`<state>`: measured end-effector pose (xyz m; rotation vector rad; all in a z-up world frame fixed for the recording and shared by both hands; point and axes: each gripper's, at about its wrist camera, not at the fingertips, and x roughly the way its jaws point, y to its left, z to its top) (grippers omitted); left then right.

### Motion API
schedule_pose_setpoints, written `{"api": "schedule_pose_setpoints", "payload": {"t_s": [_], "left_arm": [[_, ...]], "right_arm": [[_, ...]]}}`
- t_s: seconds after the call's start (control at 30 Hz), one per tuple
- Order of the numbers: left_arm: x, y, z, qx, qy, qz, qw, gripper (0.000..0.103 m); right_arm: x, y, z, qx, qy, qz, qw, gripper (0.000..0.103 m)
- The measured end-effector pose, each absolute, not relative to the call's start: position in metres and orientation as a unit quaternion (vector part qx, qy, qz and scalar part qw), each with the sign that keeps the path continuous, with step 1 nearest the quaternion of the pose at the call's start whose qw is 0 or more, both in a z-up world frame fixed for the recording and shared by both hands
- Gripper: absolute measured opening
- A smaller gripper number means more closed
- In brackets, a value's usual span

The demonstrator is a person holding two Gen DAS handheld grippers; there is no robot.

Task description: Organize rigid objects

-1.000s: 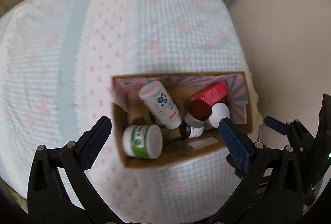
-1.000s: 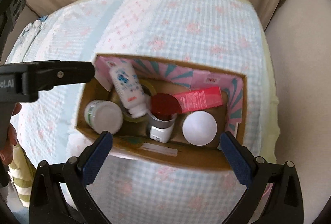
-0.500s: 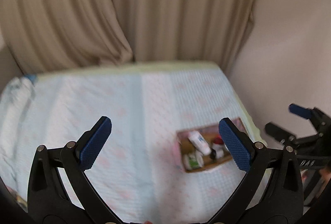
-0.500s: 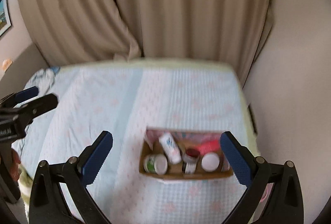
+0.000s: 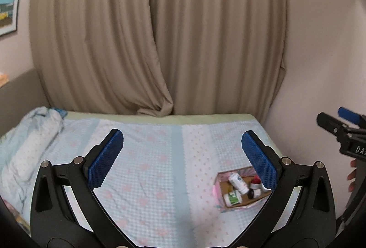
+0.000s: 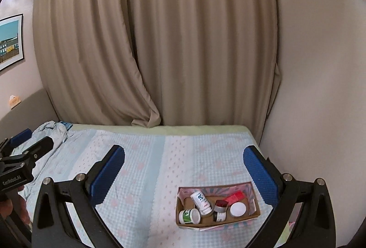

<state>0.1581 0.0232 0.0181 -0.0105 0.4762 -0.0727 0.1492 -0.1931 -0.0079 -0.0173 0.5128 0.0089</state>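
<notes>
Both grippers have pulled well back and tilted up from the cardboard box [image 6: 217, 205]: a second ago each camera looked almost straight down into it from close by, and now the box is a small shape low on the bed [image 6: 146, 170], with the beige curtains [image 6: 160, 42] filling most of both views. The left gripper [image 5: 181, 157] has its blue pads spread wide with nothing between them, and the right gripper [image 6: 183, 174] is spread just as wide and also empty. The box sits near the right edge of the bed, close to the wall, and everything in it lies as it did: a white bottle [image 6: 201, 202] leaning across the middle, a green-labelled jar [image 6: 189, 216] on its side at the left end, a red-capped jar [image 6: 220, 205], a red carton [image 6: 235, 197] and a white-lidded jar [image 6: 238, 209] toward the right. No loose item shows on the bedspread (only a crumpled blanket [image 6: 49, 133] at the far left). My reading is that the sorting is finished, or nearly so, and this retreat is the closing move rather than a reach for another piece.
</notes>
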Motion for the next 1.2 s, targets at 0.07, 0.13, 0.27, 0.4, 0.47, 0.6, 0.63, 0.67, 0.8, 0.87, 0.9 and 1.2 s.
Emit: {"api": "schedule_pose_setpoints", "payload": {"t_s": [0.07, 0.13, 0.27, 0.4, 0.47, 0.6, 0.63, 0.67, 0.8, 0.87, 0.9, 1.2], "left_arm": [[0.153, 0.026, 0.018, -0.010, 0.231, -0.036, 0.972, 0.103], [0.151, 0.028, 0.019, -0.021, 0.229, -0.042, 0.972, 0.103], [0.146, 0.028, 0.021, -0.019, 0.225, -0.036, 0.974, 0.103], [0.145, 0.024, 0.021, -0.014, 0.225, -0.035, 0.974, 0.103], [0.145, 0.022, 0.022, -0.014, 0.225, -0.039, 0.974, 0.103], [0.143, 0.017, 0.021, -0.007, 0.223, -0.040, 0.974, 0.103], [0.142, 0.016, 0.022, -0.006, 0.223, -0.040, 0.974, 0.103], [0.141, 0.015, 0.021, -0.005, 0.224, -0.040, 0.974, 0.103], [0.140, 0.013, 0.020, -0.004, 0.223, -0.040, 0.974, 0.103], [0.139, 0.013, 0.019, -0.004, 0.225, -0.038, 0.974, 0.103], [0.139, 0.014, 0.020, -0.004, 0.226, -0.037, 0.973, 0.103], [0.137, 0.018, 0.020, -0.014, 0.229, -0.036, 0.973, 0.103]], "right_arm": [[0.146, -0.194, -0.007, -0.014, 0.247, -0.001, 0.969, 0.103], [0.144, -0.194, -0.005, -0.018, 0.240, -0.004, 0.970, 0.103], [0.140, -0.196, -0.001, -0.016, 0.231, -0.005, 0.973, 0.103], [0.138, -0.196, 0.000, -0.021, 0.226, -0.006, 0.974, 0.103], [0.136, -0.196, 0.000, -0.018, 0.227, -0.003, 0.974, 0.103], [0.137, -0.197, 0.003, -0.019, 0.225, -0.004, 0.974, 0.103], [0.137, -0.197, 0.003, -0.018, 0.224, -0.004, 0.974, 0.103], [0.137, -0.197, 0.004, -0.017, 0.223, -0.003, 0.975, 0.103], [0.136, -0.196, 0.008, -0.017, 0.216, -0.003, 0.976, 0.103], [0.135, -0.195, 0.010, -0.017, 0.214, -0.002, 0.977, 0.103], [0.136, -0.195, 0.010, -0.017, 0.215, -0.002, 0.976, 0.103], [0.136, -0.192, 0.011, -0.018, 0.217, -0.001, 0.976, 0.103]]}}
